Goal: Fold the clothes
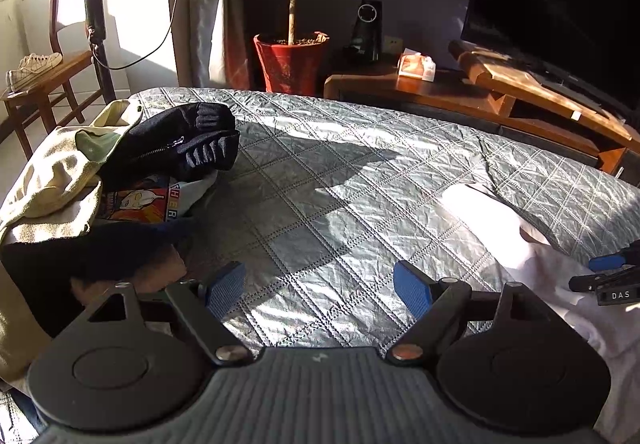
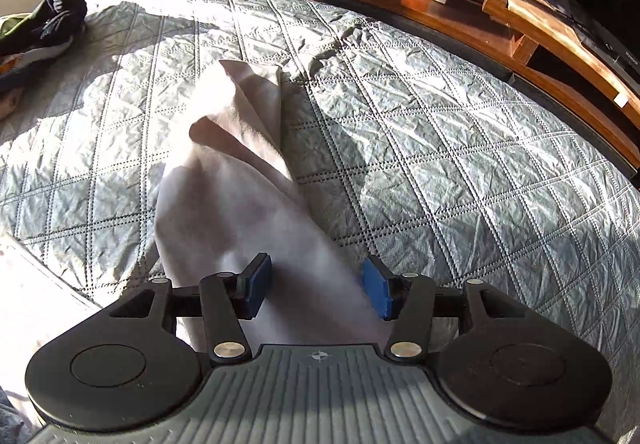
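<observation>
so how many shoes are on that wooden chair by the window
1 visible: a white sneaker lying on the seat of the wooden chair, far left in the left wrist view. A second could be hidden behind it.

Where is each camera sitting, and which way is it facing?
Left wrist: rides the left gripper, jaws open, facing across the quilted bed toward the clothes pile; the right gripper's tip shows at right.
Right wrist: rides the right gripper, jaws open around a white garment.
Shared: bed, white garment, clothes pile, red plant pot, TV stand.
</observation>
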Action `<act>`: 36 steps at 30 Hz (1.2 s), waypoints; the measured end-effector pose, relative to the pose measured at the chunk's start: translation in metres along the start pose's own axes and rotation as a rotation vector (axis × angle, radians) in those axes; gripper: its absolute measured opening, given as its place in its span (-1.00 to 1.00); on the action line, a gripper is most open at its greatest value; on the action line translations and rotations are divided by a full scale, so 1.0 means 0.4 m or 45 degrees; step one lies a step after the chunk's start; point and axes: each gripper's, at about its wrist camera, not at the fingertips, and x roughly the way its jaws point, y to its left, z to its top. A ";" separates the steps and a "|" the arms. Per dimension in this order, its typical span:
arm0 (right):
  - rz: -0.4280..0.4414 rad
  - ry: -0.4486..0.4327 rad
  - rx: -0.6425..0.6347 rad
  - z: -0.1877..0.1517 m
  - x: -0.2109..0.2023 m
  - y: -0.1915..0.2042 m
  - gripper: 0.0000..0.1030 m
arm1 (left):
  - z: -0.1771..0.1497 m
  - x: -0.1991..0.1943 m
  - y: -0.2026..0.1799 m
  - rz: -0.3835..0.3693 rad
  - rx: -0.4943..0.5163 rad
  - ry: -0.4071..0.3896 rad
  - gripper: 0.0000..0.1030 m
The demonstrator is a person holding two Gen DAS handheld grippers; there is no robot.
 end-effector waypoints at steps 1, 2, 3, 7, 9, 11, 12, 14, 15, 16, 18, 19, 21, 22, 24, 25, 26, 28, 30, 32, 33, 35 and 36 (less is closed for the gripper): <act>0.012 0.001 -0.014 -0.004 0.005 0.005 -0.45 | 0.001 0.001 0.003 0.001 -0.004 0.002 0.53; 0.029 -0.019 -0.017 -0.005 -0.001 0.007 -0.92 | 0.001 0.001 0.005 0.001 -0.009 0.004 0.53; 0.003 -0.058 -0.027 -0.006 -0.015 0.011 -0.95 | 0.002 0.002 0.008 -0.001 -0.016 0.006 0.53; -0.183 -0.336 -0.217 -0.049 -0.151 0.076 -0.95 | 0.005 -0.002 0.009 -0.003 -0.023 -0.002 0.53; -0.291 -0.489 -0.368 -0.091 -0.227 0.128 -0.95 | 0.006 -0.004 0.008 -0.004 -0.025 -0.004 0.53; -0.324 -0.496 -0.584 -0.192 -0.244 0.212 -0.94 | 0.007 -0.005 0.007 -0.005 -0.028 -0.006 0.53; -0.338 -0.493 -0.694 -0.245 -0.250 0.255 -0.94 | 0.007 -0.006 0.006 -0.005 -0.027 -0.008 0.53; -0.364 -0.486 -0.914 -0.351 -0.262 0.341 -0.92 | 0.006 -0.007 0.003 -0.003 -0.023 -0.011 0.54; -0.339 -0.447 -0.998 -0.399 -0.257 0.378 -0.90 | 0.006 -0.007 0.001 -0.001 -0.019 -0.010 0.54; -0.314 -0.417 -1.015 -0.423 -0.259 0.396 -0.87 | 0.005 -0.006 0.000 0.001 -0.017 -0.009 0.54; -0.267 -0.362 -1.033 -0.466 -0.266 0.429 -0.79 | 0.003 -0.005 -0.001 0.005 -0.014 -0.006 0.54; -0.243 -0.335 -1.041 -0.488 -0.270 0.445 -0.68 | 0.003 -0.004 0.000 0.008 -0.013 -0.005 0.54; -0.195 -0.280 -1.057 -0.531 -0.276 0.478 -0.52 | 0.003 -0.004 0.002 0.011 -0.015 -0.004 0.54; -0.162 -0.299 -0.932 -0.507 -0.297 0.465 -0.48 | 0.003 -0.003 0.004 0.011 -0.018 -0.004 0.54; -0.079 -0.352 -0.597 -0.436 -0.337 0.408 -0.46 | 0.004 -0.004 0.003 0.008 -0.021 -0.005 0.54; -0.029 -0.377 -0.402 -0.393 -0.351 0.364 -0.35 | 0.005 -0.005 0.002 0.006 -0.020 -0.006 0.54; 0.020 -0.401 -0.207 -0.350 -0.366 0.320 -0.20 | 0.005 -0.005 0.001 0.003 -0.020 -0.007 0.54; 0.061 -0.433 0.074 -0.282 -0.352 0.229 -0.18 | 0.004 -0.004 -0.002 0.002 -0.009 -0.007 0.54; 0.025 -0.368 0.240 -0.238 -0.302 0.154 -0.19 | 0.003 -0.004 -0.003 0.001 -0.004 -0.004 0.54; 0.014 -0.309 0.365 -0.207 -0.255 0.095 -0.19 | 0.004 -0.003 0.001 -0.001 -0.010 0.000 0.54; 0.028 -0.288 0.406 -0.201 -0.235 0.074 -0.19 | 0.004 -0.004 0.004 -0.004 -0.014 -0.002 0.54; 0.051 -0.265 0.460 -0.190 -0.203 0.050 -0.26 | 0.005 -0.005 0.007 -0.009 -0.018 -0.003 0.54; 0.059 -0.266 0.470 -0.185 -0.195 0.050 -0.26 | 0.005 -0.004 0.007 -0.011 -0.018 -0.002 0.54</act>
